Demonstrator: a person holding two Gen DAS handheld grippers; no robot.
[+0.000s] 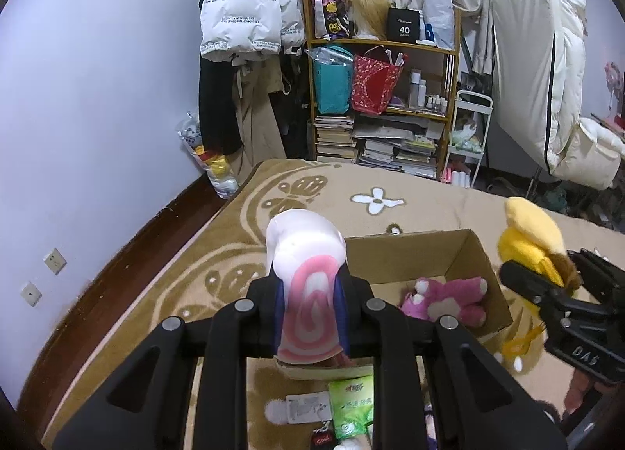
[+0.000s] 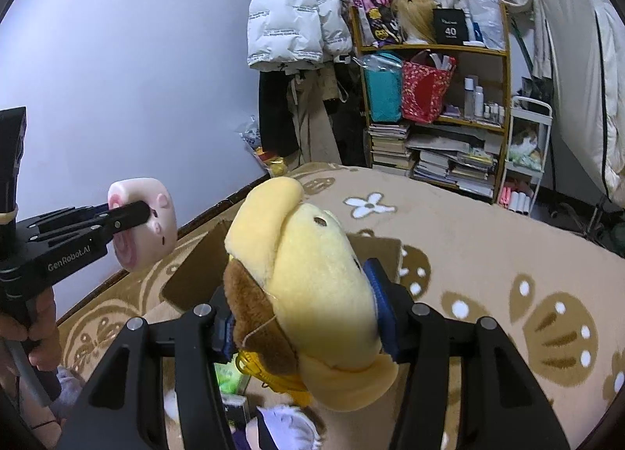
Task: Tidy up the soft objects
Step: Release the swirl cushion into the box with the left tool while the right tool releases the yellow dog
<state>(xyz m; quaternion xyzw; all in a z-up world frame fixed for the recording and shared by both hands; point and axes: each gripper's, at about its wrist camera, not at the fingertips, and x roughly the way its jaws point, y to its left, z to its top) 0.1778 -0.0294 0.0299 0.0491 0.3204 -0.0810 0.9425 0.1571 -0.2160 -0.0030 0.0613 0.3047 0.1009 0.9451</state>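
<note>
Below both tongs, the cardboard box [image 1: 461,254] waits, left gripper [image 1: 308,293] clenching the pink roll plush [image 1: 304,254], right gripper [image 2: 308,317] clamping the yellow plush [image 2: 312,274], apparently for dropping in.

"GenRobot.AI" on left tool [image 2: 129,215]; "40" on black box [image 2: 450,26].
</note>
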